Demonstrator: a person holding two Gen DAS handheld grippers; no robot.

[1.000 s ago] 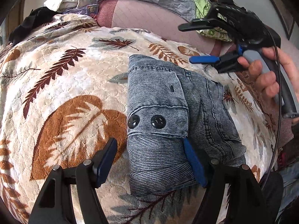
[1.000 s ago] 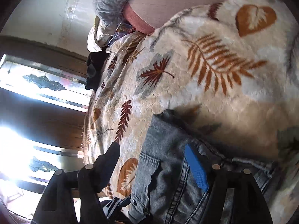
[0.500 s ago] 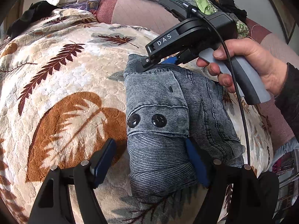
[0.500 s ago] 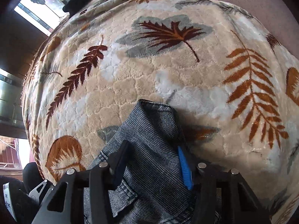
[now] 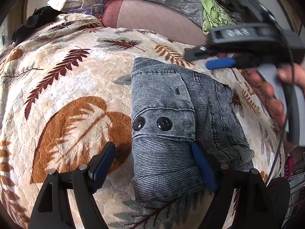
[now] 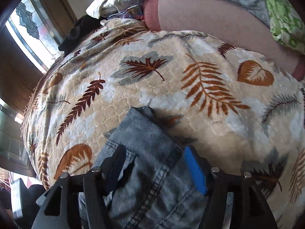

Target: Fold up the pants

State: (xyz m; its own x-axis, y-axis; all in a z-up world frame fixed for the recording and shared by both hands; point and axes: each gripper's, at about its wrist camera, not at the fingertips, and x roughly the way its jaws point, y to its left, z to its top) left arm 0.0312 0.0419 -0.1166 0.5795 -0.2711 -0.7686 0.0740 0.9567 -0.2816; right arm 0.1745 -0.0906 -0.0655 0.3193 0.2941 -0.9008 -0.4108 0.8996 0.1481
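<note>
Folded pants [image 5: 171, 118] on the leaf-print blanket [image 5: 72, 87]; your left hand-held gripper [image 5: 152, 164] straddles them, jaws apart; your right hand-held gripper [image 6: 154, 169] likewise spread over them.

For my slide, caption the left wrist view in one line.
Open left hand-held gripper straddles folded grey-blue denim pants on a leaf-patterned fleece blanket; right hand-held gripper hovers open beyond.

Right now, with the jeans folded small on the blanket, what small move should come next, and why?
Probably draw the left tongs back and leave the jeans alone. The jeans already lie as a compact bundle on the leaf blanket. The left tongs are open, and the right tongs are open above the far edge, so neither holds cloth.
</note>
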